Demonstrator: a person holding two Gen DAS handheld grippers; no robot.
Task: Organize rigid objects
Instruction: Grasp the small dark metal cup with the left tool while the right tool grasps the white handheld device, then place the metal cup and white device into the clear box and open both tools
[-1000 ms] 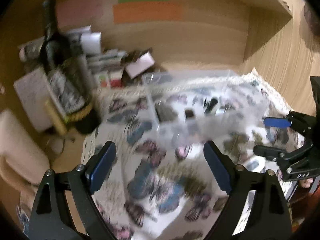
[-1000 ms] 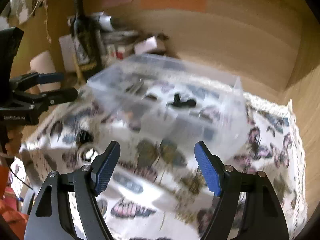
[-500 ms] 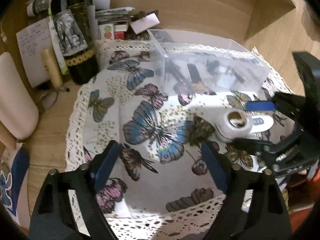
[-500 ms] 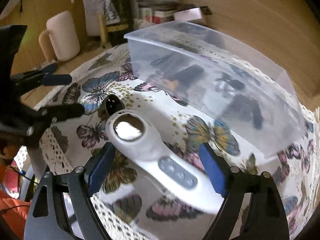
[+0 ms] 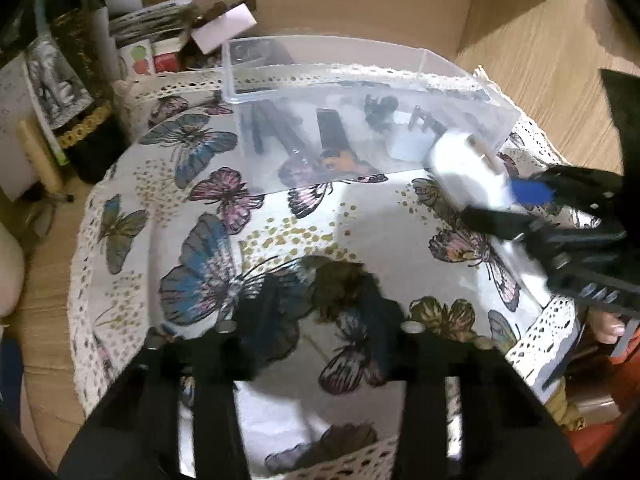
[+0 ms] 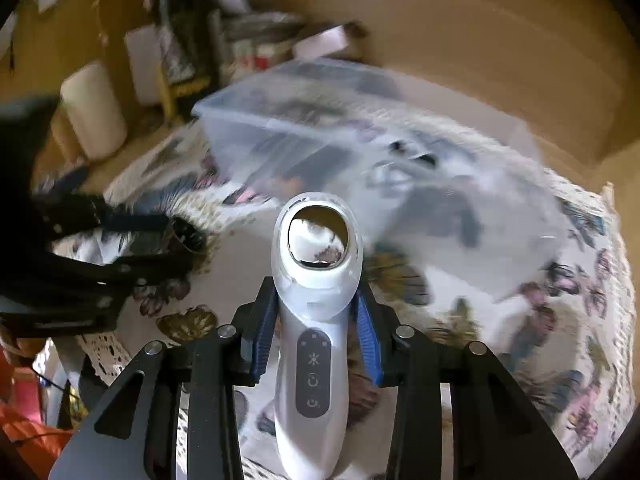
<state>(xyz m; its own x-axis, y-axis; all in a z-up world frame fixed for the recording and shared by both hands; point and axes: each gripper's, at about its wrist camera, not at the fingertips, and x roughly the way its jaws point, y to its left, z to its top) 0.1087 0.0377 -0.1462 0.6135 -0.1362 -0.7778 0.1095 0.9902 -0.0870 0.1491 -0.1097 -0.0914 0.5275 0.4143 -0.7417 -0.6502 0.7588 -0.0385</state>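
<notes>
My right gripper [image 6: 316, 332] is shut on a white handheld device [image 6: 316, 280] with a round metal head and a grey button panel; it holds the device above the butterfly cloth, head toward the clear plastic bin [image 6: 360, 140]. In the left wrist view the device [image 5: 464, 168] is a blur by the bin [image 5: 360, 80], which holds several dark small items. My left gripper [image 5: 320, 300] is blurred and closed around a small dark cylindrical object [image 5: 340, 280], also visible in the right wrist view [image 6: 186, 236].
A butterfly-print cloth [image 5: 208, 232] with a lace edge covers the round table. A dark wine bottle [image 5: 76, 92], papers and small boxes [image 5: 160, 40] crowd the back left. A cream cylinder [image 6: 94, 110] stands at left. Wooden walls enclose the back.
My right gripper has closed on the white device and lifted it off the cloth toward the bin. My left gripper has closed on the small dark object.
</notes>
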